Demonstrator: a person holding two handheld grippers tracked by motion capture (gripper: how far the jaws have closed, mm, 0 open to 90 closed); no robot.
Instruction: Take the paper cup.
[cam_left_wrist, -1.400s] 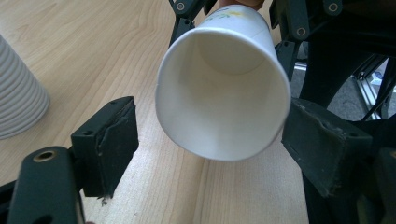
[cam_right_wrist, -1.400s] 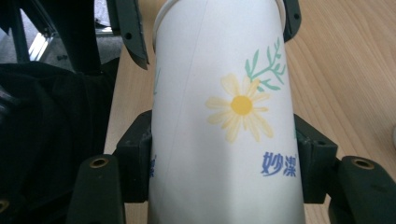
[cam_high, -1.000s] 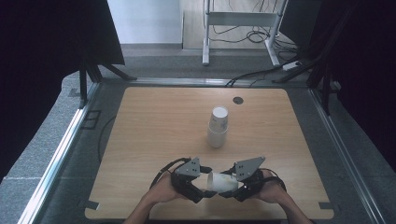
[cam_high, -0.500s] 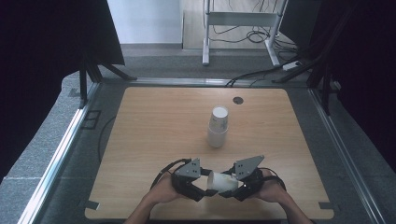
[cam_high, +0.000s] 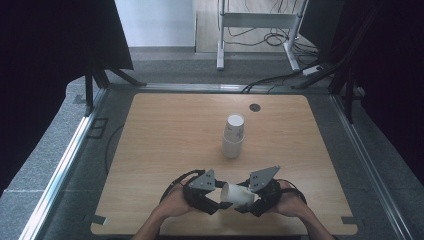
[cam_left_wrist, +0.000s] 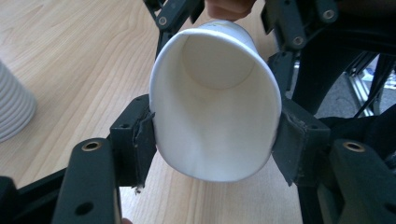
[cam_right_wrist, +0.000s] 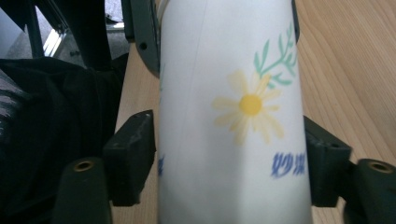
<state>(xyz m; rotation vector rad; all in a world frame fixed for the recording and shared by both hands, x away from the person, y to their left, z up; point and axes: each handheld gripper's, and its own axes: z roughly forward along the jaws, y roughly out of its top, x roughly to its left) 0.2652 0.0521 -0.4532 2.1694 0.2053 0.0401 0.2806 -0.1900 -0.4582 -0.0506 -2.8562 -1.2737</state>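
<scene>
While a wooden table (cam_high: 165, 150) fills the high view, a stack of paper cups (cam_high: 233, 135) stands upright near its middle; at the near edge, one cup (cam_high: 237, 194) lies sideways between both grippers; the left gripper (cam_high: 214, 202) is clenched on the cup's rim, squeezing it oval; the right gripper (cam_high: 248, 202) has just been easing apart, the cup's base end between its jaws. Judged best: grip lightly to avoid creasing, let the right come fully clear, then carry the cup steadily.
</scene>
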